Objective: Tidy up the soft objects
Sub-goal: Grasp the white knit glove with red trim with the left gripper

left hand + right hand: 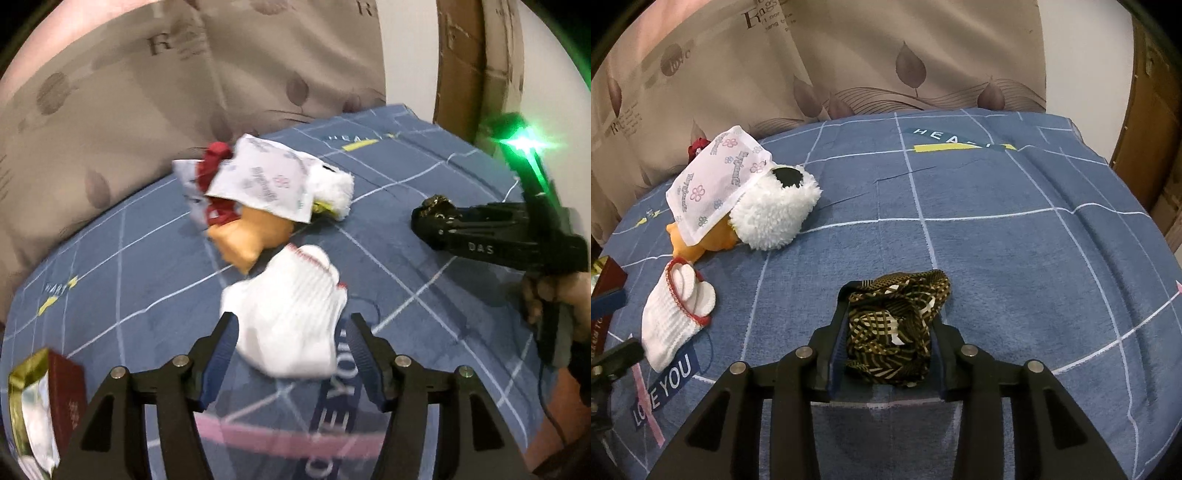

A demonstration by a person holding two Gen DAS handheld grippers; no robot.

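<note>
A white ribbed sock with red trim (pixel 291 314) (pixel 672 317) lies on the blue bed sheet (pixel 129 258) (pixel 997 240). My left gripper (pixel 291 328) is open, one fingertip on each side of the sock, and the pads are not pressing on it. My right gripper (pixel 894 306) (pixel 424 218) is shut on a bunched brown-and-black patterned cloth (pixel 897 332) (pixel 437 204), which fills the gap between its fingers. In the left wrist view it is at the right, held by a hand (pixel 557 295).
A pile lies farther back: a white printed mesh bag (pixel 258 181) (pixel 716 177), a fluffy white plush (pixel 332 188) (pixel 775 214), an orange plush (pixel 251 236) (pixel 698 247) and something red (pixel 214 158). A dark red box (pixel 62 387) stands at the near left. A beige curtain (pixel 886 55) hangs behind the bed.
</note>
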